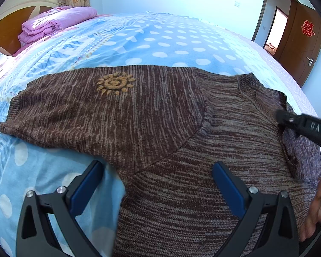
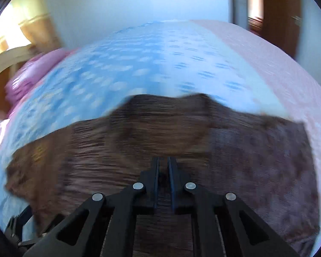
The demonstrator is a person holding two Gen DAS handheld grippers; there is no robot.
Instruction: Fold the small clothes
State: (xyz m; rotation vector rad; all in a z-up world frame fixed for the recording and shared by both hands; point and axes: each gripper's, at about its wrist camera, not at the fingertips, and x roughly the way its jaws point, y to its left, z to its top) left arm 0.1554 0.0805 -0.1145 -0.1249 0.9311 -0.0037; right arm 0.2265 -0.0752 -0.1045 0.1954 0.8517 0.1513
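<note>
A brown knit sweater (image 1: pixel 160 117) with a yellow sun motif (image 1: pixel 115 84) lies on the bed; its left sleeve is folded across the chest. My left gripper (image 1: pixel 158 184) is open, jaws wide apart over the sweater's lower left part, holding nothing. My right gripper (image 2: pixel 163 167) is shut on a fold of the sweater (image 2: pixel 139 128), with cloth between its pads. It also shows in the left wrist view (image 1: pixel 289 122) at the sweater's right side, by the flipped-over right part. The right wrist view is motion-blurred.
The bed has a blue polka-dot sheet (image 1: pixel 171 40). A folded purple quilt (image 1: pixel 53 23) lies by the headboard at far left. A brown door (image 1: pixel 299 42) stands at far right. A hand (image 1: pixel 316 212) shows at the lower right edge.
</note>
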